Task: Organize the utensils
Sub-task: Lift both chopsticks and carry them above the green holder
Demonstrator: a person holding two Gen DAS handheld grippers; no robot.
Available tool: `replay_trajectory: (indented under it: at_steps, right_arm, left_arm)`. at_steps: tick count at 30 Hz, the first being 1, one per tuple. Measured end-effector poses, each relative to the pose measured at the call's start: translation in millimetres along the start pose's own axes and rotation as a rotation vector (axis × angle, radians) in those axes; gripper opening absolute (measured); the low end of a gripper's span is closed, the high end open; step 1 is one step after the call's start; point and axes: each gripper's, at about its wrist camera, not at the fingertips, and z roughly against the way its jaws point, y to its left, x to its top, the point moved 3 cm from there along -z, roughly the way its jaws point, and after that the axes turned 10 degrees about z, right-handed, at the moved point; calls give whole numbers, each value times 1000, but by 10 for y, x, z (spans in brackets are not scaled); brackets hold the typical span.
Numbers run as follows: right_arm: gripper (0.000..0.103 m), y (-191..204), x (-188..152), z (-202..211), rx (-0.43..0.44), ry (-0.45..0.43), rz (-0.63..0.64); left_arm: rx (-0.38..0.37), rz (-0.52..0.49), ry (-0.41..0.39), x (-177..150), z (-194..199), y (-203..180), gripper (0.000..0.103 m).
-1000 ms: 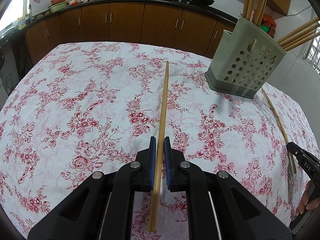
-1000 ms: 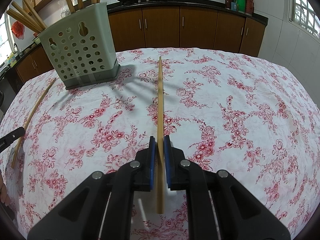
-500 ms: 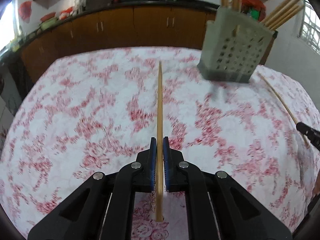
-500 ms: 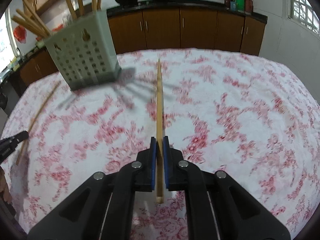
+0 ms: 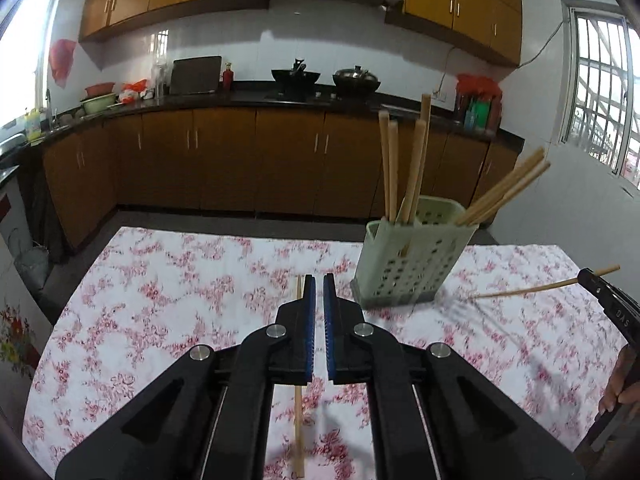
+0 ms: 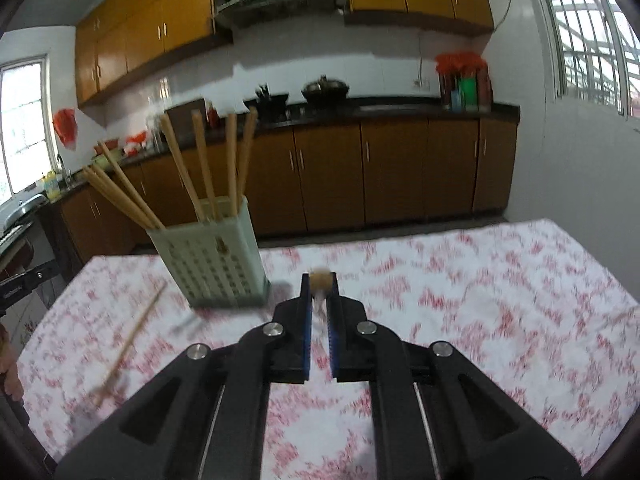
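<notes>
Although the left tool [image 5: 319, 280] has its jaws drawn together, nothing sits between the blue pads, and the loose chopstick [image 5: 298, 420] appears to lie on the flowered cloth of the surface [image 5: 168, 304] beneath it, running toward the near edge. The right wrist view shows the same stick flat on the cloth, well apart from that tool. The first risk, then, is carrying an empty tool to the holder; a grip that closed beside the stick instead of around it would cause that, and it calls for another descent. The right tool [image 6: 320, 280] is clamped on the held chopstick [image 5: 524, 289], gripping it near one end, so most of its length juts out toward the green perforated chopstick holder [image 5: 412, 264], which stands near the far edge of the surface. So long an overhang from a narrow pinch could let the stick pivot or slide in the pads. Its free tip could also catch the holder's rim or strike the standing chopsticks [image 5: 394, 168], some of which lean outward, and the light plastic holder could be shoved or tipped. A second pass for the loose stick might roll it off the near edge.
</notes>
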Motion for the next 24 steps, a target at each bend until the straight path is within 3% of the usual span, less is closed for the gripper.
replay_trajectory:
  at_steps: [3, 6, 8, 10, 11, 18, 20, 22, 24]
  right_arm:
    - [8, 47, 18, 7, 8, -6, 7]
    - [8, 101, -45, 9, 16, 2, 12]
    - [8, 143, -73, 18, 15, 5, 23]
    - [8, 158, -82, 24, 15, 6, 29]
    - [8, 166, -76, 25, 15, 8, 30]
    - [8, 148, -76, 12, 15, 16, 28]
    - [8, 133, -89, 4, 15, 19, 24]
    - [8, 126, -96, -4, 17, 20, 17]
    - [8, 122, -101, -8, 19, 22, 12]
  left_arm:
    - [2, -38, 14, -78, -31, -10, 5]
    - [37, -76, 87, -390, -189, 43, 9]
    - [54, -80, 137, -598, -295, 107, 25]
    - [58, -70, 184, -819, -373, 171, 37]
    - [61, -69, 199, -898, -403, 193, 37]
    - [114, -42, 313, -1245, -613, 295, 34]
    - [118, -45, 315, -1254, -602, 288, 16]
    - [142, -50, 315, -1265, -606, 281, 8]
    - [150, -50, 314, -1264, -600, 280, 8]
